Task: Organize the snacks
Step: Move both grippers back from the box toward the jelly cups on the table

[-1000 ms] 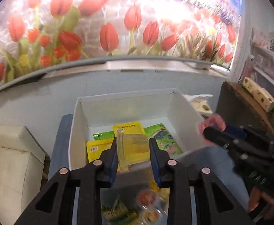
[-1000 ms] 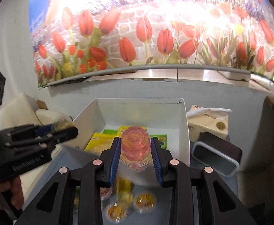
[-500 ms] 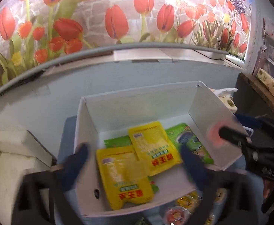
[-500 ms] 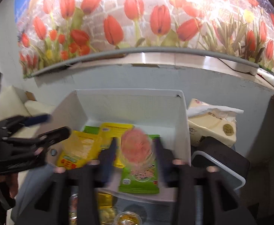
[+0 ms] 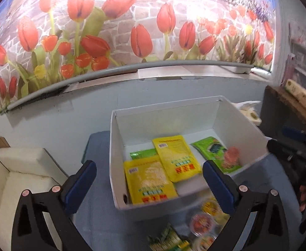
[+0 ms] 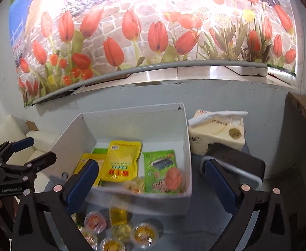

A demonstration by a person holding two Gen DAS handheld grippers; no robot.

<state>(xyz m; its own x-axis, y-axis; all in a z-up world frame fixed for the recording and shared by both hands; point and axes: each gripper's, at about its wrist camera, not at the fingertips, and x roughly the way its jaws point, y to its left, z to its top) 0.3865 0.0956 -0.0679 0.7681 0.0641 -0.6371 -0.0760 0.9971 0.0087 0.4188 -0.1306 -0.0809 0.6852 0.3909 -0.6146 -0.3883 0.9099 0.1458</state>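
Observation:
A white box [image 5: 119,163] [image 6: 186,146] holds two yellow snack packets [image 5: 176,156] [image 6: 121,161], green packets [image 5: 213,148] [image 6: 159,165], a pink jelly cup [image 5: 232,154] [image 6: 173,178] and a blurred yellow jelly cup [image 6: 135,185]. Several jelly cups [image 6: 119,229] [image 5: 202,221] lie on the blue cloth in front of the box. My left gripper [image 5: 148,184] is open and empty before the box. My right gripper [image 6: 150,182] is open and empty over the box's front edge.
A tissue pack [image 6: 217,131] and a dark lidded container [image 6: 236,165] stand right of the box. A white cushioned seat [image 5: 16,179] is at the left. A green packet [image 5: 169,239] lies on the cloth. A dark wooden shelf [image 5: 293,108] is at the right.
Both grippers opened and pulled back. The left let go of a yellow jelly cup and the right let go of the pink jelly cup, which now lie in the box.

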